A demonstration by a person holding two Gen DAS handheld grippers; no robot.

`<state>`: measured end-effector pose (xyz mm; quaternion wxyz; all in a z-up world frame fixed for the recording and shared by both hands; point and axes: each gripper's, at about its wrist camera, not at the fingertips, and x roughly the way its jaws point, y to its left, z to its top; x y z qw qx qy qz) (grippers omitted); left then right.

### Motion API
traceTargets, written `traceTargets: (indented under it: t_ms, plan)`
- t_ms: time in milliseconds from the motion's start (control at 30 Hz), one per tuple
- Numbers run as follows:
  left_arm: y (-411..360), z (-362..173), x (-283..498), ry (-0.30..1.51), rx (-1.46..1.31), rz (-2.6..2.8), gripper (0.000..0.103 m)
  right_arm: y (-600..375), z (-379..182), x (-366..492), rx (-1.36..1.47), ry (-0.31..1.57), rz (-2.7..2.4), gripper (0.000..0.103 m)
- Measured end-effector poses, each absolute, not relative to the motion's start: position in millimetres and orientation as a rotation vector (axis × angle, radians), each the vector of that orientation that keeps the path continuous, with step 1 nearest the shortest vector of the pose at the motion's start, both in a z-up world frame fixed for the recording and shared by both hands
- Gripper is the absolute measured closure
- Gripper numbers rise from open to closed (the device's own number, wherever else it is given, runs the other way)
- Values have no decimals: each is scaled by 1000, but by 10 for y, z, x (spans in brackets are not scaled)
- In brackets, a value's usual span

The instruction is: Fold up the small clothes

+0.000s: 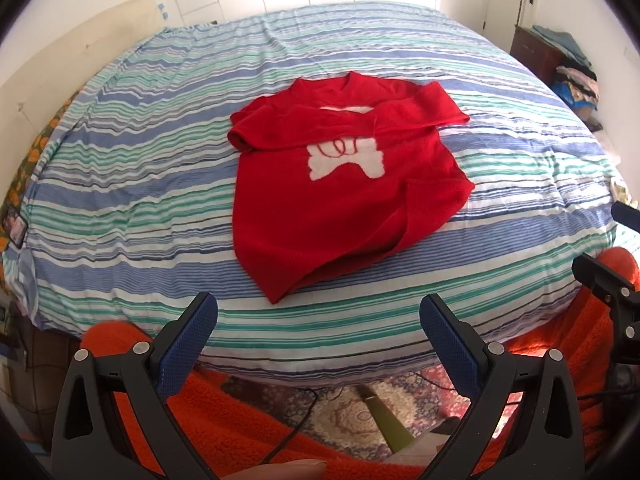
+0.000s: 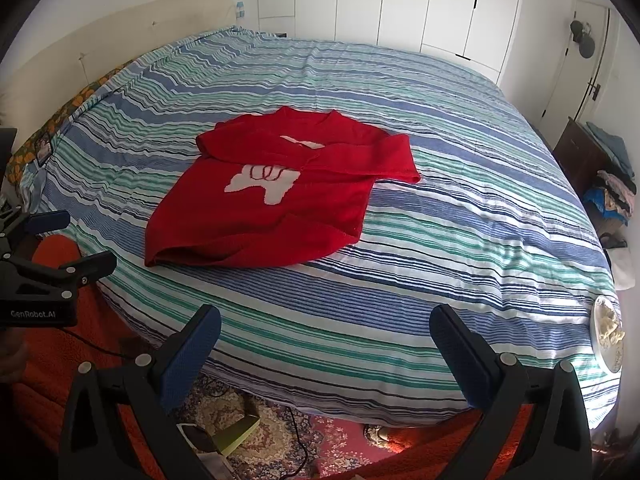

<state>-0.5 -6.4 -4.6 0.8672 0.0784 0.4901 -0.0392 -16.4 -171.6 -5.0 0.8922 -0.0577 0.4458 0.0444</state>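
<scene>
Striped bedding (image 1: 160,184) covers the bed, carrying a red sweater (image 1: 340,208) with sleeves folded in. Left tool (image 1: 319,320) and right tool (image 2: 325,330) hover near, both released.

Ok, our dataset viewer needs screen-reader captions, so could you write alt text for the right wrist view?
A red sweater with a white patch on its front lies on a bed's striped sheet, both sleeves folded across the chest. The open right hand-held gripper hangs over the near edge of the bed, touching nothing, and the left hand-held gripper shows at the left edge.
</scene>
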Motion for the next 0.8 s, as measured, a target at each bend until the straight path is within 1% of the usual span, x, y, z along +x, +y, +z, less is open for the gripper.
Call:
traceTargets:
  t_ms: [800]
  plan:
    - [-56,-36,20,1011,175,-71,2,-1724,-25,-133,-124,920,97,0]
